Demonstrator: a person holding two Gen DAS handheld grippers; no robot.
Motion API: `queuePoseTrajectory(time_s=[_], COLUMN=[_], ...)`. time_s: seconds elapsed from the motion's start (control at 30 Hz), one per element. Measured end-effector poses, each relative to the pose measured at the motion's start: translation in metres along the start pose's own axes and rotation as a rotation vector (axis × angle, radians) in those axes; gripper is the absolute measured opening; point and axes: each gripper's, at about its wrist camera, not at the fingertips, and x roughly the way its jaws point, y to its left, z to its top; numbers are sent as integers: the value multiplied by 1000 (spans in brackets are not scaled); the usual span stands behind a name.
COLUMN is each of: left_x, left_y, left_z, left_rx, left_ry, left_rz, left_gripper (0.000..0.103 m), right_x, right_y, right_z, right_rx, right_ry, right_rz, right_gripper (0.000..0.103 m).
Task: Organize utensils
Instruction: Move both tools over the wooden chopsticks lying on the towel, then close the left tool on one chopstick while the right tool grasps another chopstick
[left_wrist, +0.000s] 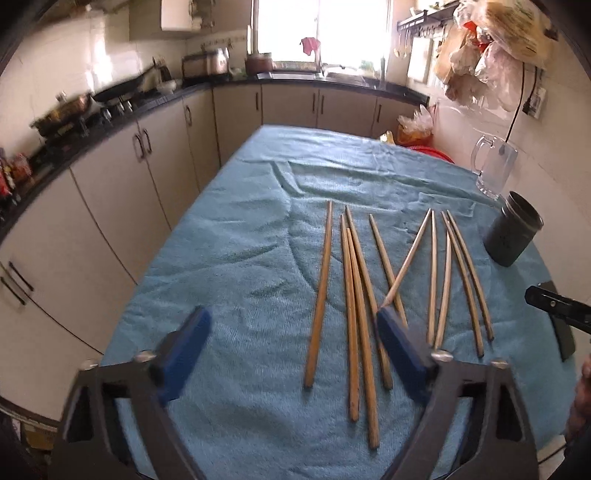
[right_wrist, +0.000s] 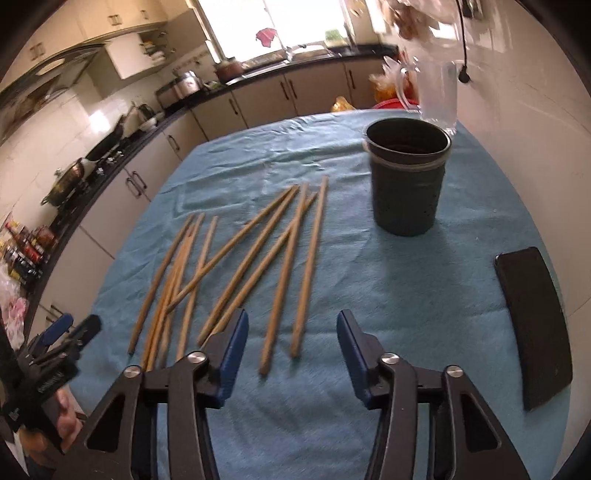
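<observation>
Chopsticks lie loose on the blue cloth, fanned from 6 toward 12 o'clock, several crossing. Dark holder stands upright at 1 o'clock from them, well apart. Glass mug stands just behind the holder. Black flat object lies at 3 o'clock near the cloth's edge. Left gripper: jaws released, above the chopsticks' near ends, grasping nothing. Right gripper: jaws released, two chopstick ends showing between the pads, not pinched.
</observation>
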Motion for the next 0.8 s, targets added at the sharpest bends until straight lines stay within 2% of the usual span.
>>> queuePoseTrajectory(time_s=[0.13, 0.17, 0.2, 0.23, 0.43, 0.47, 0.67, 0.8], left_x=[33, 41, 51, 60, 108, 113, 142, 153], left_y=[12, 11, 9, 8, -11, -12, -21, -29], left_z=[29, 33, 40, 45, 71, 72, 82, 87], left_rx=[-33, -30, -24, -26, 31, 29, 54, 90], left_ry=[128, 149, 178, 201, 303, 309, 361, 356], left_rz=[-93, -113, -124, -122, -171, -158, -163, -118], left_gripper=[64, 57, 48, 46, 37, 35, 33, 29], right_x=[14, 18, 22, 25, 44, 47, 67, 78], right_y=[-5, -6, -6, -6, -8, -6, 5, 7], right_z=[20, 24, 29, 35, 63, 65, 78, 85], right_rx=[0, 3, 7, 12, 47, 43, 24, 28], right_ry=[39, 48, 59, 64, 99, 105, 133, 146], right_rz=[-20, -18, -20, -15, -41, -48, -91, -111], right_gripper=[37, 30, 29, 29, 25, 25, 24, 24])
